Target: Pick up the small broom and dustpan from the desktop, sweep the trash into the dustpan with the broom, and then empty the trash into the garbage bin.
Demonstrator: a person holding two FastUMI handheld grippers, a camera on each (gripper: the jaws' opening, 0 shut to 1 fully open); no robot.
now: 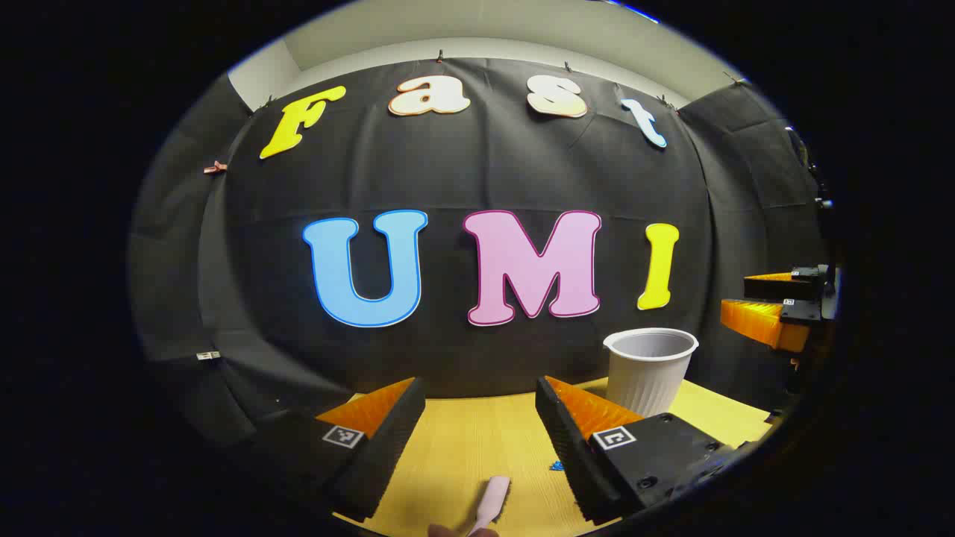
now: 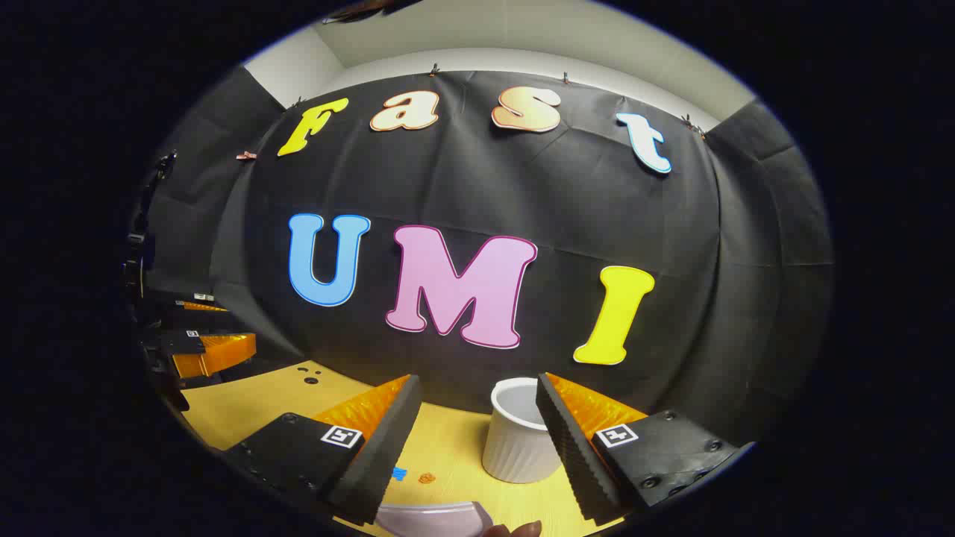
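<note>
A pale pink broom handle (image 1: 492, 503) lies on the yellow desktop (image 1: 462, 440), low between the fingers of my left gripper (image 1: 480, 388), which stands open above it without touching it. The rest of the broom is cut off at the bottom edge. In the right gripper view the pale rim of the dustpan (image 2: 433, 518) shows at the bottom, below my right gripper (image 2: 477, 380), also open and holding nothing. Just ahead of the dustpan lie a blue scrap (image 2: 399, 473) and an orange scrap (image 2: 427, 477). The white ribbed bin (image 2: 515, 440) stands upright behind them, near the back wall.
In the left gripper view the bin (image 1: 649, 369) is at the right, with the blue scrap (image 1: 556, 466) beside my right finger. The other gripper (image 1: 735, 294) hovers at the far right. The desktop (image 2: 239, 403) has small dark holes (image 2: 310, 377) at the left.
</note>
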